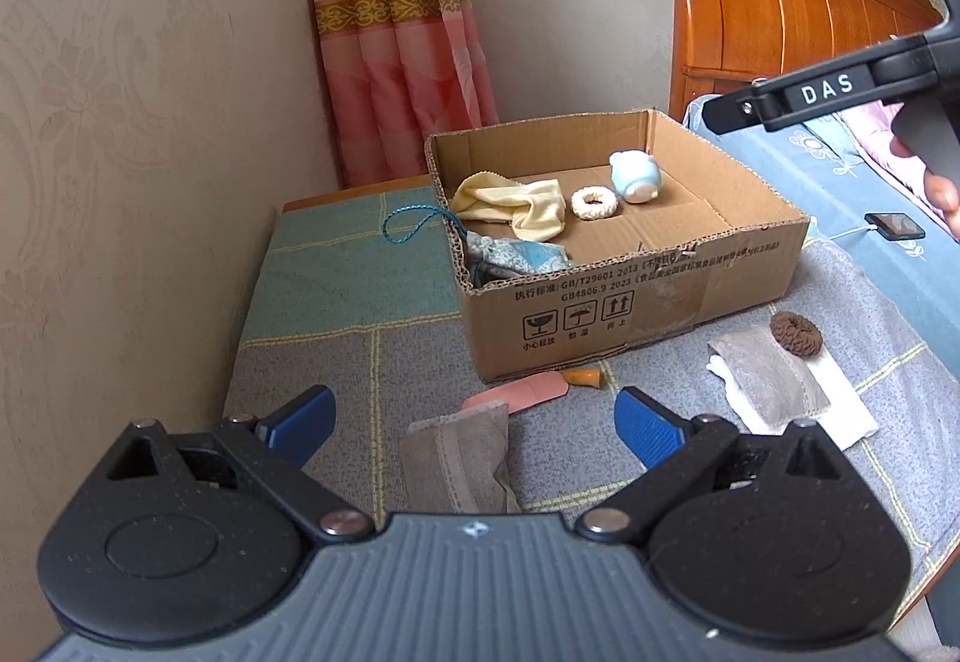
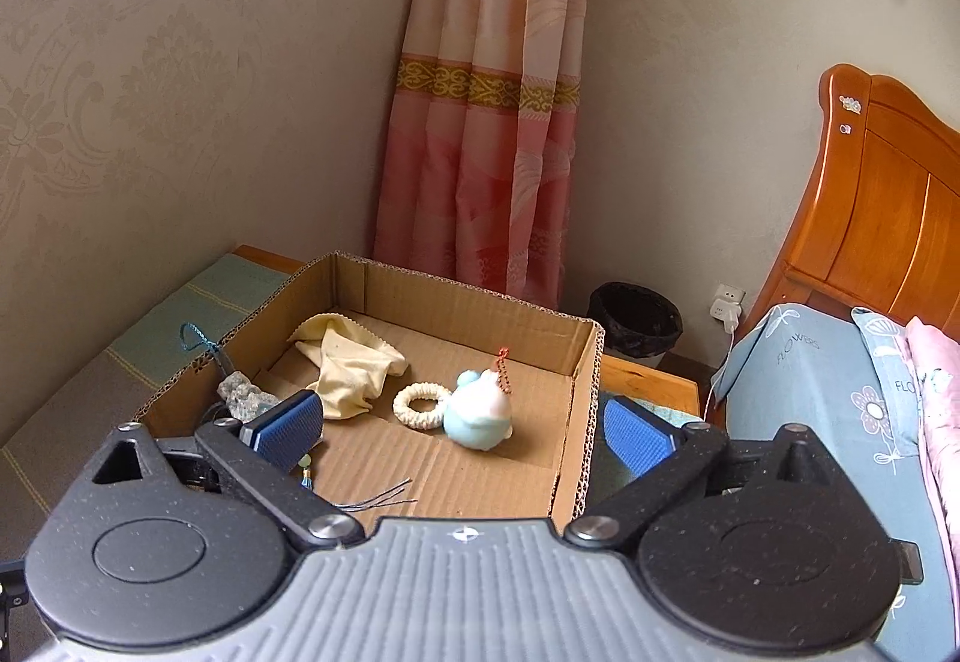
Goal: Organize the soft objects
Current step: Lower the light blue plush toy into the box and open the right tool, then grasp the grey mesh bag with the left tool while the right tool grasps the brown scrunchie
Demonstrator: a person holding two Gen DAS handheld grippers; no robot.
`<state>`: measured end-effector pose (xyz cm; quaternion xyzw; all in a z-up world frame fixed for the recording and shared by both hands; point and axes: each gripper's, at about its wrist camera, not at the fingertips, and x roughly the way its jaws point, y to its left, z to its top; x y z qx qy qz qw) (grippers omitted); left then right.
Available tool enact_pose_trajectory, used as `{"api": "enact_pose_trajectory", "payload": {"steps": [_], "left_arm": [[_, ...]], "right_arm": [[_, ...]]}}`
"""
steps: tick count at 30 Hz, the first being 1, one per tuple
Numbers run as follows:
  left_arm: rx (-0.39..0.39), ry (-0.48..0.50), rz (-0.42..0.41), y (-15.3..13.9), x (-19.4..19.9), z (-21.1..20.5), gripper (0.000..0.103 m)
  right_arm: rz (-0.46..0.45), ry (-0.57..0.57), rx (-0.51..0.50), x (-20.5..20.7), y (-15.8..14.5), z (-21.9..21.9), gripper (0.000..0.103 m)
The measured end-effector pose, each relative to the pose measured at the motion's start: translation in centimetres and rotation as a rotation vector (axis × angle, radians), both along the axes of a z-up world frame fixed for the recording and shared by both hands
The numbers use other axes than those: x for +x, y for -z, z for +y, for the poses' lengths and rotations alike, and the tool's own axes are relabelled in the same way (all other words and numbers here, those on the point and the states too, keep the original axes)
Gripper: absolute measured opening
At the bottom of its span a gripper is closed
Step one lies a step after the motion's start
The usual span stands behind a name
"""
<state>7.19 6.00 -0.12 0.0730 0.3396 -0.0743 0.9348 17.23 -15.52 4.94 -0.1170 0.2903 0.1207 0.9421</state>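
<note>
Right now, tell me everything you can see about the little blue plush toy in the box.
The plush toy is small, round and pale blue with a white, pinkish patch and stubby bumps like ears or feet. It looks soft and fuzzy. A reddish beaded chain rises from its top. It lies tipped on the floor of the open cardboard box, toward the far right corner, beside a cream knitted ring that seems to touch it. No gripper holds it.

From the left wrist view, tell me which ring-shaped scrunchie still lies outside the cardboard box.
The brown scrunchie, lying on the grey pouch; the cream scrunchie is inside the box.
</note>
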Motion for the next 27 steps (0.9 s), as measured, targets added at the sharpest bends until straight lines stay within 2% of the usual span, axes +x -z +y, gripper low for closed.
{"api": "enact_pose_trajectory", "payload": {"steps": [9,15,22,27], "left_arm": [[-0.001,-0.011,0.017,0.2,-0.6,0.0,0.100],[0.002,-0.023,0.035,0.7,-0.7,-0.1,0.100],[-0.004,-0.032,0.078,1.9,-0.2,-0.5,0.100],[0.000,-0.038,0.098,2.6,0.4,-0.7,0.100]], "right_arm": [[0.031,0.062,0.044,-3.9,1.4,-1.8,0.103],[0.067,0.149,0.064,-6.1,4.3,-3.9,0.103],[0.172,0.245,0.135,-6.8,8.4,-6.0,0.103],[0.202,0.253,0.145,-6.2,9.9,-5.8,0.103]]}}
